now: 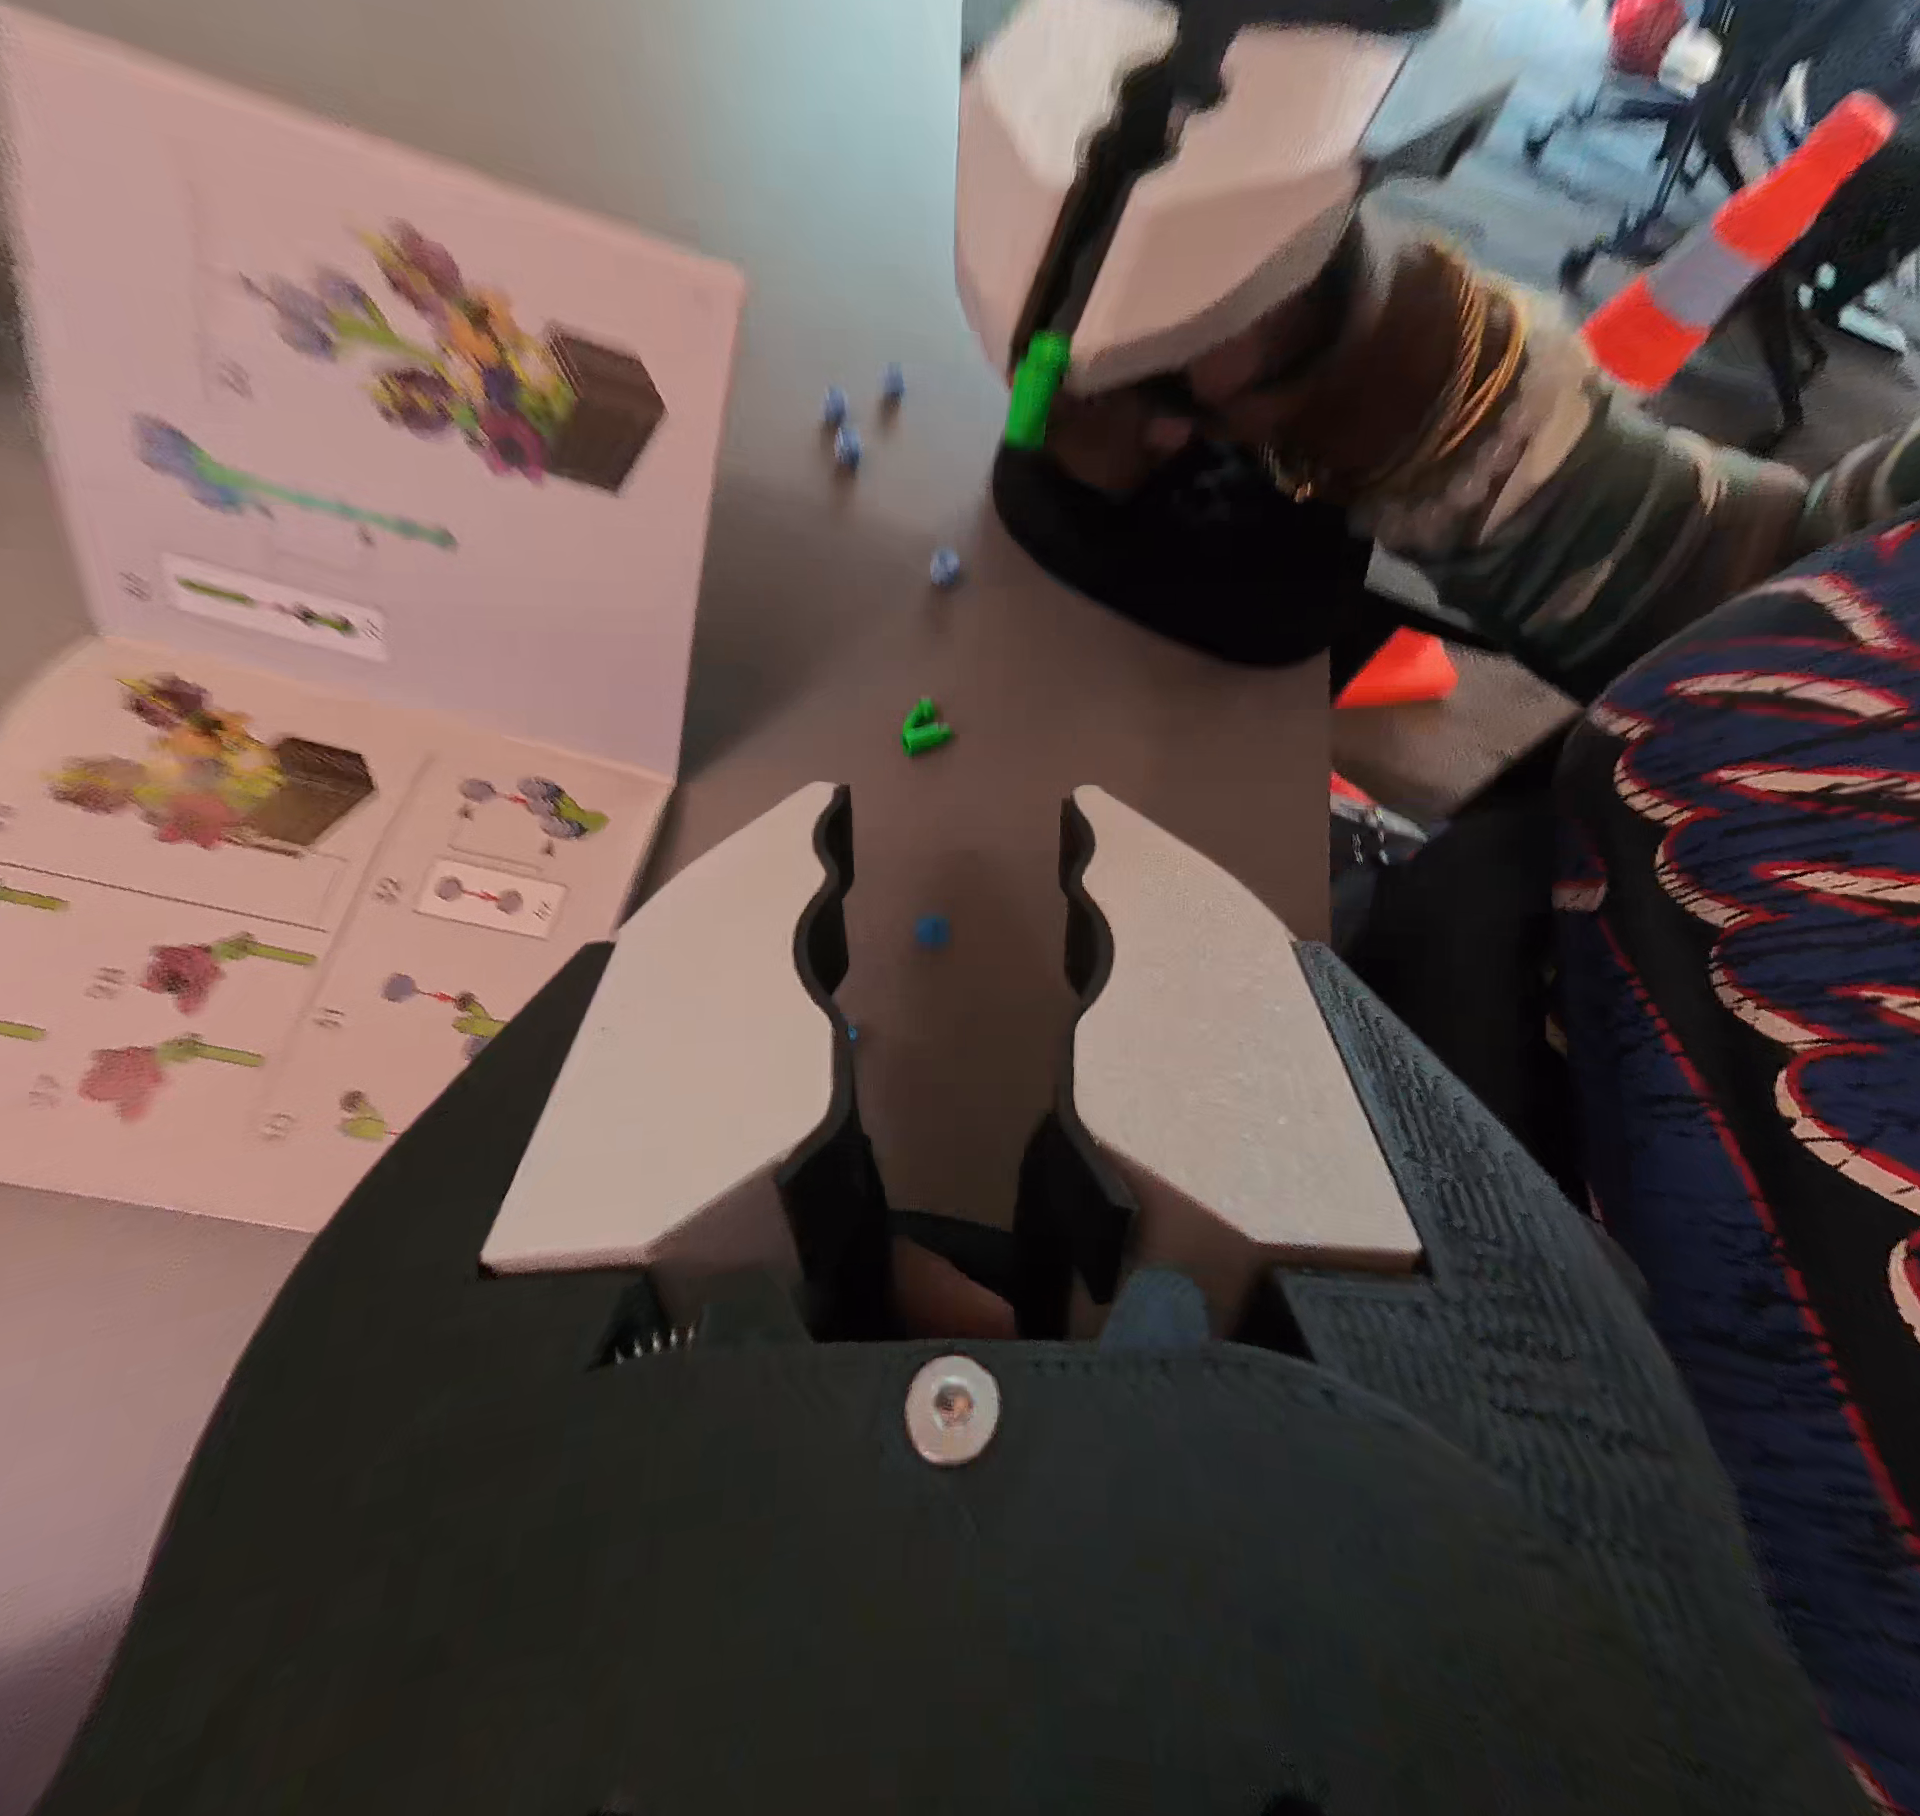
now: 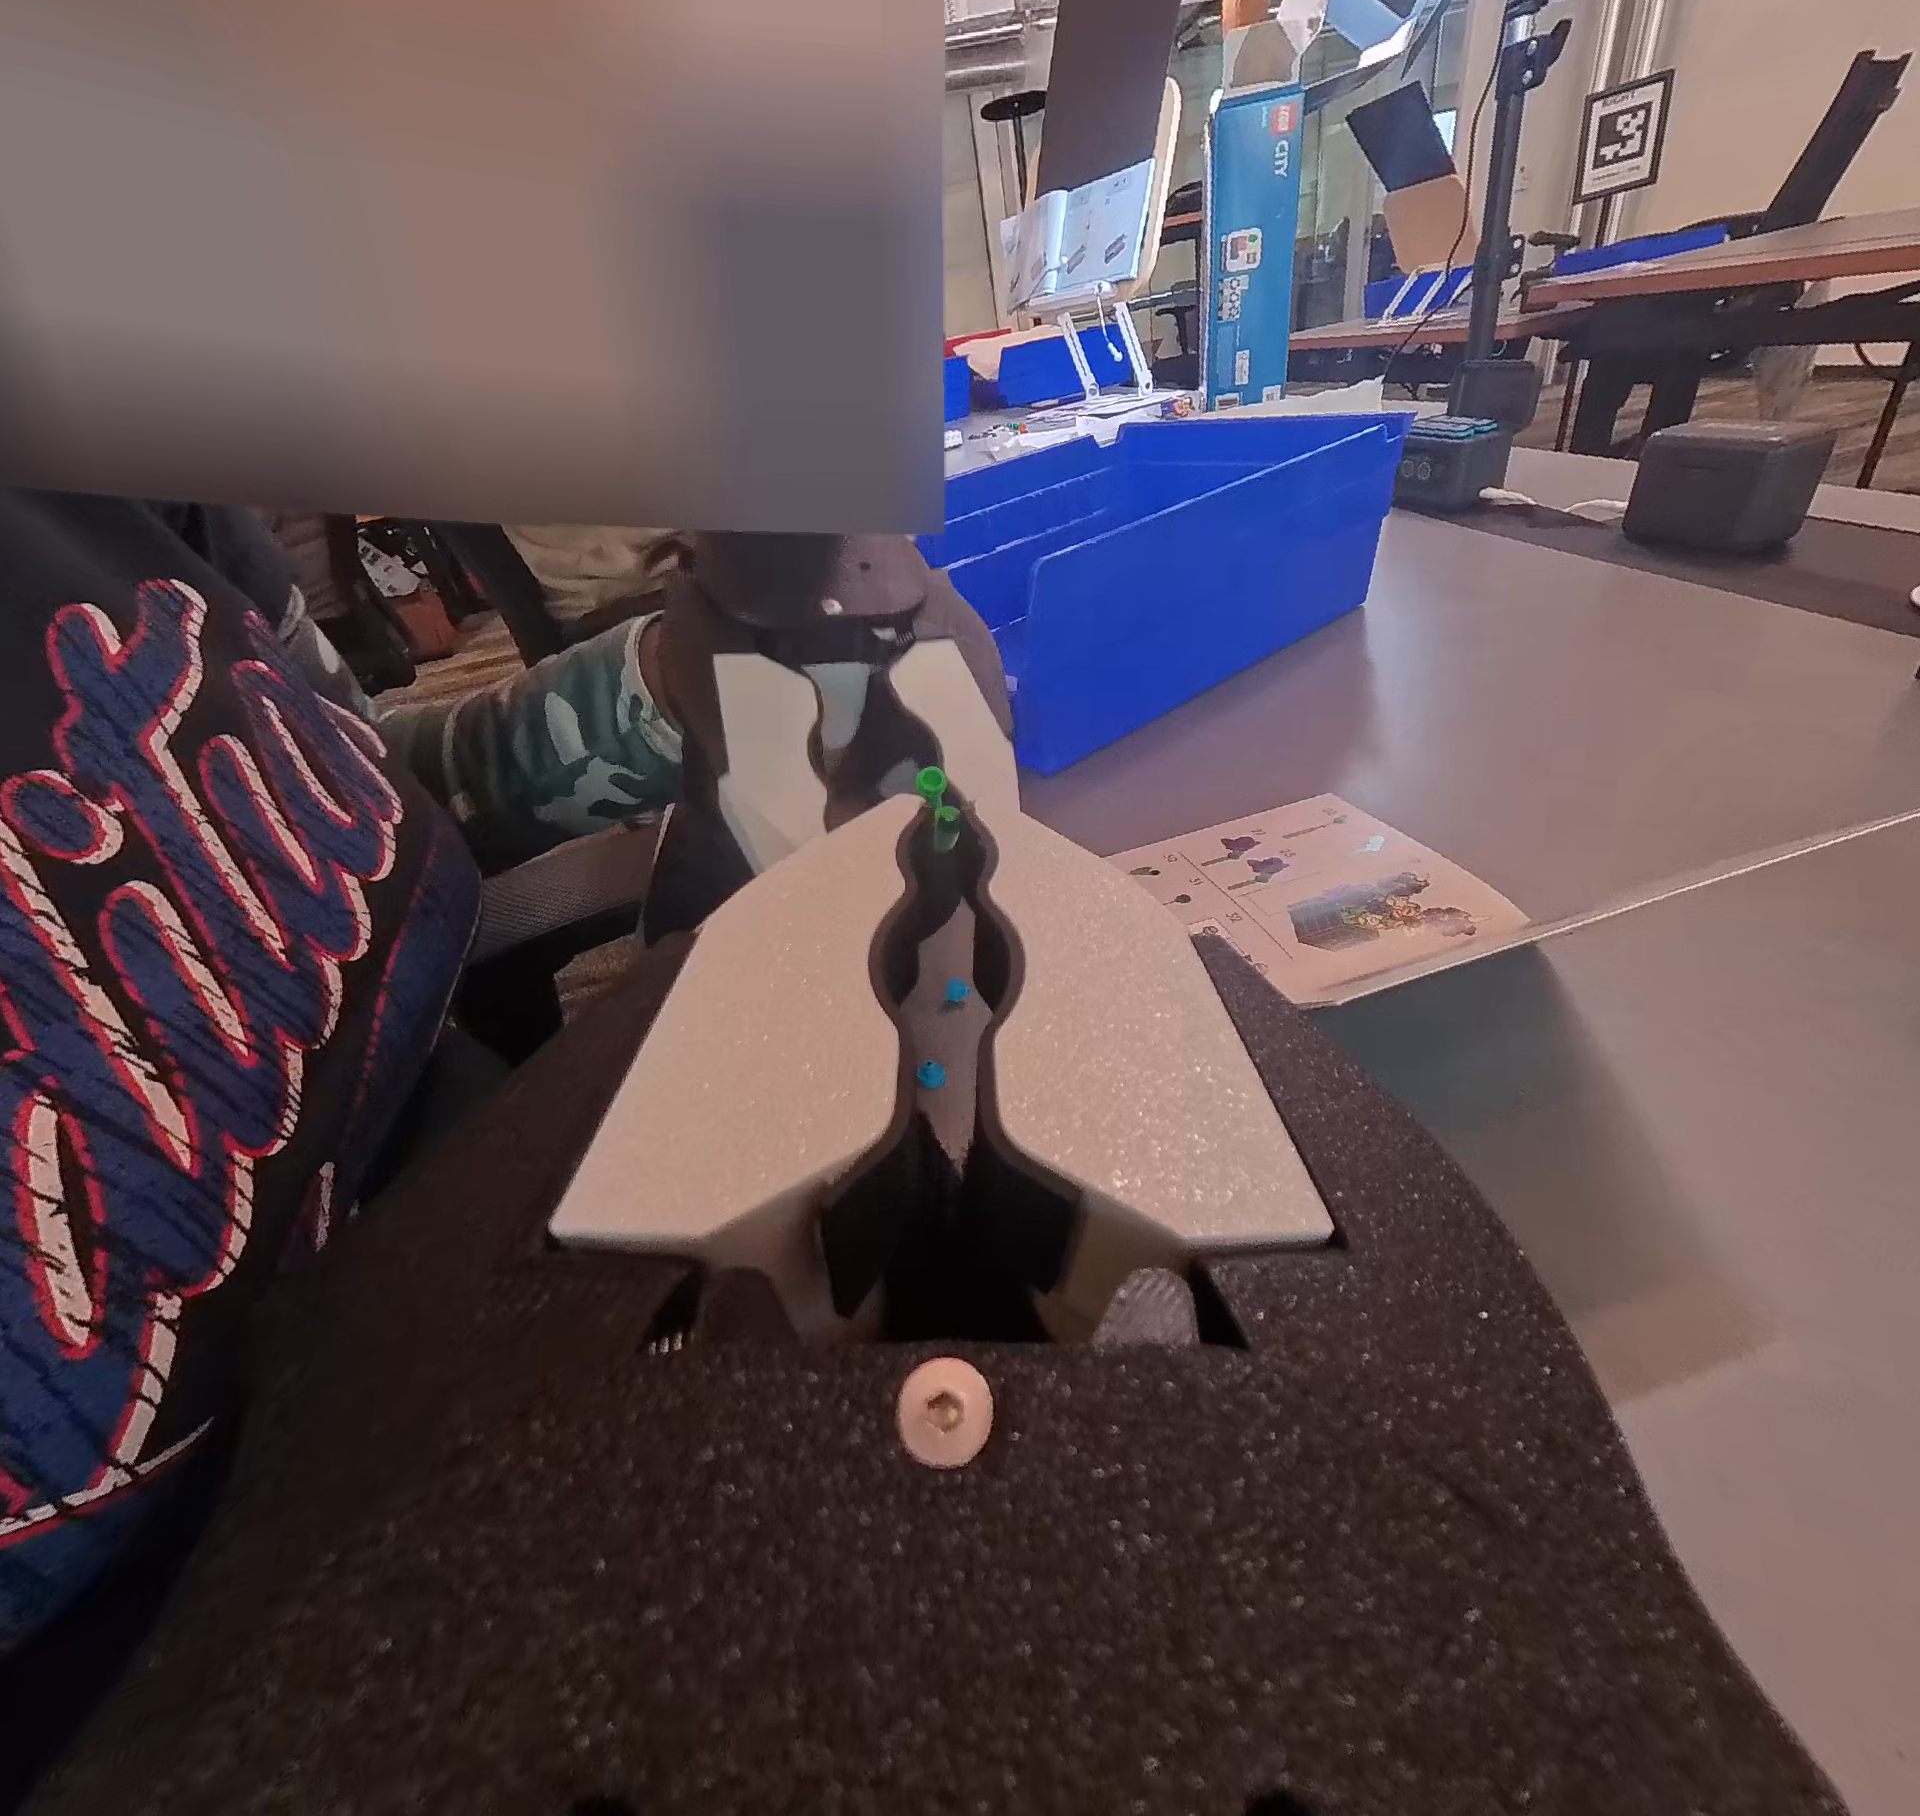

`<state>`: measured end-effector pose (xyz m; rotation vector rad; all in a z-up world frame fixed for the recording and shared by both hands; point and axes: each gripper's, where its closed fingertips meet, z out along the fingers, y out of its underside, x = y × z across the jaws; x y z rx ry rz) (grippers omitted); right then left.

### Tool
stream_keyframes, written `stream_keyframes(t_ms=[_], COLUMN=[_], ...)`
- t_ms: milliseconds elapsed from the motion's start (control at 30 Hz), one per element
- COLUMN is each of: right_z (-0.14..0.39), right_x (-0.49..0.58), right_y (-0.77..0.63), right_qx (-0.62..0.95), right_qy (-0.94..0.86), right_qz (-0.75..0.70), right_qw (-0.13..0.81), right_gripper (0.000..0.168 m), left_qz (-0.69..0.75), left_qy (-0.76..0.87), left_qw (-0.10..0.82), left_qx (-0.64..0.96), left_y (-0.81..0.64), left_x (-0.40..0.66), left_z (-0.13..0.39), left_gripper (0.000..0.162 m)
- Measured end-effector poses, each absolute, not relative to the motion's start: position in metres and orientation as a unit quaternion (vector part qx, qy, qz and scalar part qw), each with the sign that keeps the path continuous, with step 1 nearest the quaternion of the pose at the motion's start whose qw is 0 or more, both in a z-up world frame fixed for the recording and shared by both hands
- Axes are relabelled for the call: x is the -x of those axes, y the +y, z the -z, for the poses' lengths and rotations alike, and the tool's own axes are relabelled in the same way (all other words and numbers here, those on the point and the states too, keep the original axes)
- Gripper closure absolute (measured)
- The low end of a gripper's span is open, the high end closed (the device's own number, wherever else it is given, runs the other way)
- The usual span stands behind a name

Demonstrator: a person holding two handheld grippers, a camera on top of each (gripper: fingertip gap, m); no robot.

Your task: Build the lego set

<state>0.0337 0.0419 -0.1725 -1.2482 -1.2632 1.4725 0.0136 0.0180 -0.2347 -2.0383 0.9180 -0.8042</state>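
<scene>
Barely begun: green stem piece [image 2: 940, 816] pinched at right gripper [image 2: 945, 831] tips toward twelve o'clock, left gripper [image 1: 956, 821] wide and empty, loose blue studs [image 1: 932, 932] and green piece [image 1: 925, 727] unassembled on table [image 1: 1143, 727].

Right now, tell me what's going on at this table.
A person is building a Lego flower set with two handheld grippers. The right gripper is shut on a green stem piece, held up above the table. The left gripper is open and empty. Small blue pieces and another green piece lie loose beside the open instruction booklet.
</scene>
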Motion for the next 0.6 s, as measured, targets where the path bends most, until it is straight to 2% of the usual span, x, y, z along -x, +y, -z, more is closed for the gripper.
stream_keyframes(t_ms=[133,300,600], right_z=[0.17,0.147,0.151], right_x=[-0.028,-0.015,-0.008], right_y=[0.038,0.028,0.024], right_qx=[0.498,0.474,0.484], right_qy=[-0.499,-0.428,-0.417], right_qz=[-0.588,-0.675,-0.678], right_qw=[0.397,0.37,0.364], right_gripper=[0.164,0.164,0.164], left_qz=[0.296,0.309,0.401], left_qy=[0.317,0.271,0.245], left_qw=[0.503,0.619,0.617], left_qx=[0.748,0.67,0.632], left_y=[0.025,0.023,0.021], left_x=[-0.004,-0.007,-0.018], left_z=[0.209,0.172,0.155], left_gripper=[0.127,0.139,0.148])
